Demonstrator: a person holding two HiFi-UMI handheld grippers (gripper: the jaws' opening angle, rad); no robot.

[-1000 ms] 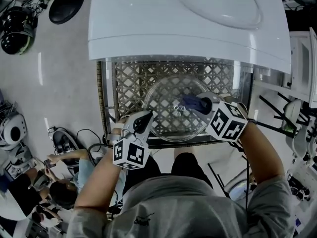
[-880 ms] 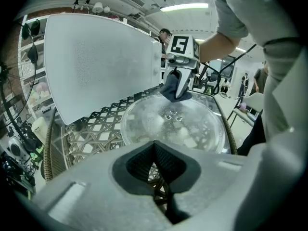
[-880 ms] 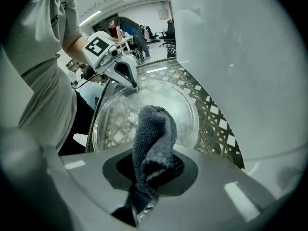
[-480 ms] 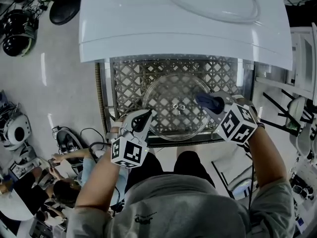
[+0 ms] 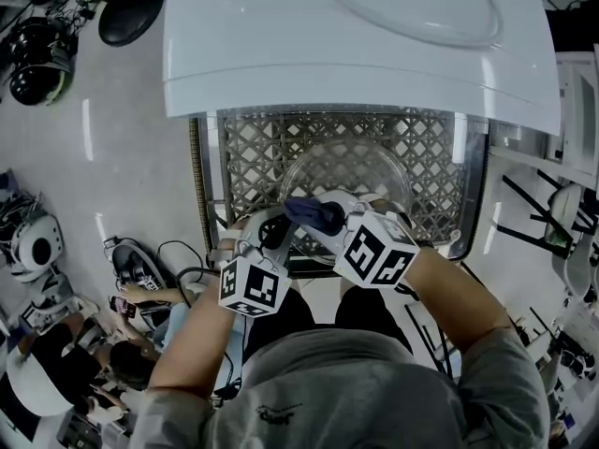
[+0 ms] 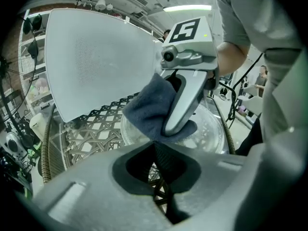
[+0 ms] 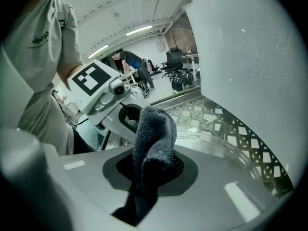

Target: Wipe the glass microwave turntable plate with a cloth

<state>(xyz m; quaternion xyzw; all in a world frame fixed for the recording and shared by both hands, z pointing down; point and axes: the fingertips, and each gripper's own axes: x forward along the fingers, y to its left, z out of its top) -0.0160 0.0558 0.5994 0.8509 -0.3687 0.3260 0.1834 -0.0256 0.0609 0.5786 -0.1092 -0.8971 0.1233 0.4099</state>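
The clear glass turntable plate (image 5: 360, 171) lies on a metal lattice rack (image 5: 248, 157). My right gripper (image 5: 323, 216) is shut on a dark blue cloth (image 5: 307, 210), which it presses on the plate's near-left rim. In the right gripper view the cloth (image 7: 153, 141) bulges out from between the jaws. My left gripper (image 5: 274, 230) sits right beside it, shut on the plate's near edge. The left gripper view shows the cloth (image 6: 147, 112) and a right gripper finger (image 6: 183, 100) just ahead over the plate (image 6: 211, 129).
A large white curved panel (image 5: 356, 36) overhangs the rack's far side. The rack's near frame bar (image 5: 309, 267) runs under both grippers. People sit on the floor at lower left (image 5: 122, 354), with cables and gear around them. A metal stand (image 5: 533, 213) is at right.
My right gripper has carried the cloth from the plate's right side across to its near-left rim, close to the left gripper. The left gripper has stayed where it was.
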